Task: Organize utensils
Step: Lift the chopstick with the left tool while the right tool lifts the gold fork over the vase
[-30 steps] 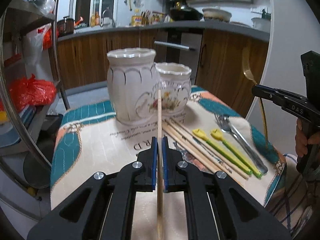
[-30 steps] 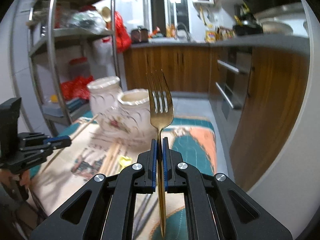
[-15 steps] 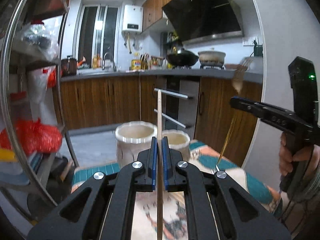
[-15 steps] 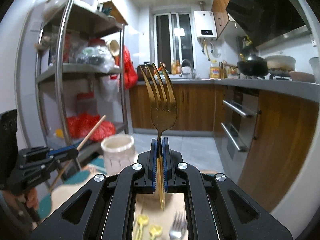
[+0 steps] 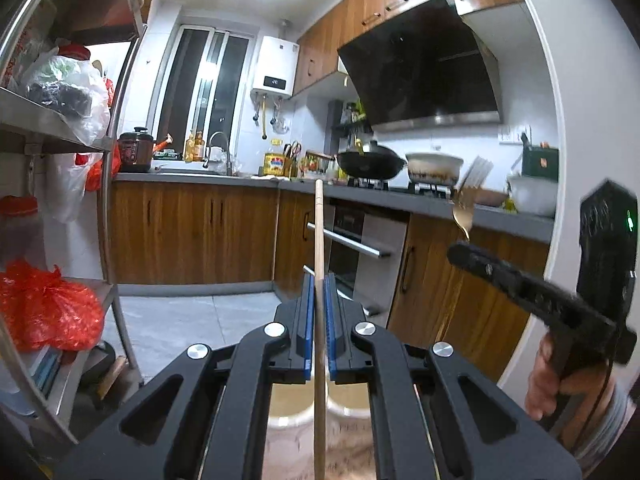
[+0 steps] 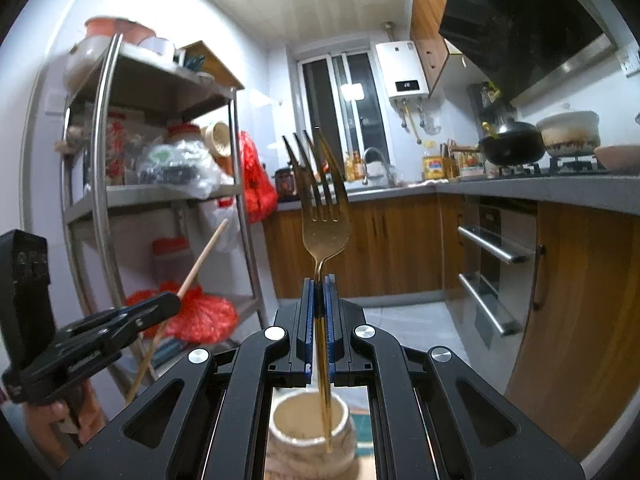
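The right gripper is clamped on the fork, the left gripper on the chopstick; both have been raised upright over the jars, so dropping-in seems next

Right gripper motion-blurred

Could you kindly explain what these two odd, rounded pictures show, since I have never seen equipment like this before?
There is no robot: a person holds a black two-finger gripper in each hand, and each carries a wide-angle camera looking along its fingers. In the left camera's picture, the left gripper is shut on a long pale wooden chopstick, with cream ceramic jars partly visible below. In the right camera's picture, the right gripper is shut on a gold metal fork, prongs up, its handle hanging above the mouth of a cream ceramic jar. Each picture also catches the other gripper at its edge. Behind is a kitchen.
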`<state>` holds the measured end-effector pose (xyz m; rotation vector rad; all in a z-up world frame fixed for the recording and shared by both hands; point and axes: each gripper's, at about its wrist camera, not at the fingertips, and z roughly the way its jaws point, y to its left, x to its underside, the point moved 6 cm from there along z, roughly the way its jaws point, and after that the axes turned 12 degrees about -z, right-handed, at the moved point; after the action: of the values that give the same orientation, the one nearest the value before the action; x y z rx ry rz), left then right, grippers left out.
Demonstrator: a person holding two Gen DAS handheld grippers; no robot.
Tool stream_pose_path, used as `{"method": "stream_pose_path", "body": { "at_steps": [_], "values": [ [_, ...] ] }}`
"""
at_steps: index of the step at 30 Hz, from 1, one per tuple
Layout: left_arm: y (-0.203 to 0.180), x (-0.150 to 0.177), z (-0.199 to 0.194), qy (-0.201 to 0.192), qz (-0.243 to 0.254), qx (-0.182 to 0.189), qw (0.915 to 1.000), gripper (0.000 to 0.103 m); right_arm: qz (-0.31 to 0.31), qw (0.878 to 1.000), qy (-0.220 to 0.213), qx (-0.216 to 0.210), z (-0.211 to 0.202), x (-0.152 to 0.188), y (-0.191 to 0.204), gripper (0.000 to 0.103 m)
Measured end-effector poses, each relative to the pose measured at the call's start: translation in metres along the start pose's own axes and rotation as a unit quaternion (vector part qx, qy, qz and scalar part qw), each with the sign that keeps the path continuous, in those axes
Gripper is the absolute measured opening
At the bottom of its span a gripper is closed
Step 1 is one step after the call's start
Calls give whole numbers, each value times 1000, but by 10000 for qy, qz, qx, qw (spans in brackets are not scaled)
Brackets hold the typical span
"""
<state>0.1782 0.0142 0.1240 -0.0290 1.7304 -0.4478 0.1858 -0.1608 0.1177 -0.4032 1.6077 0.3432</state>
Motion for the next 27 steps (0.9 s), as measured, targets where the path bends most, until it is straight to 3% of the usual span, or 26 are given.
{"method": "stream_pose_path", "body": {
  "at_steps": [10, 20, 27],
  "values": [
    [15, -14, 52, -130, -252, -80, 9996, 5, 321, 9984, -222, -418, 17, 10, -9, 6],
    [43, 17, 87, -21, -258, -588, 9979, 5, 861, 9937, -461, -553, 28, 24, -10, 6],
    [48, 31, 76, -2, -322, -584, 9978, 5, 667, 9961, 257, -527, 55, 48, 4, 6]
  ]
}}
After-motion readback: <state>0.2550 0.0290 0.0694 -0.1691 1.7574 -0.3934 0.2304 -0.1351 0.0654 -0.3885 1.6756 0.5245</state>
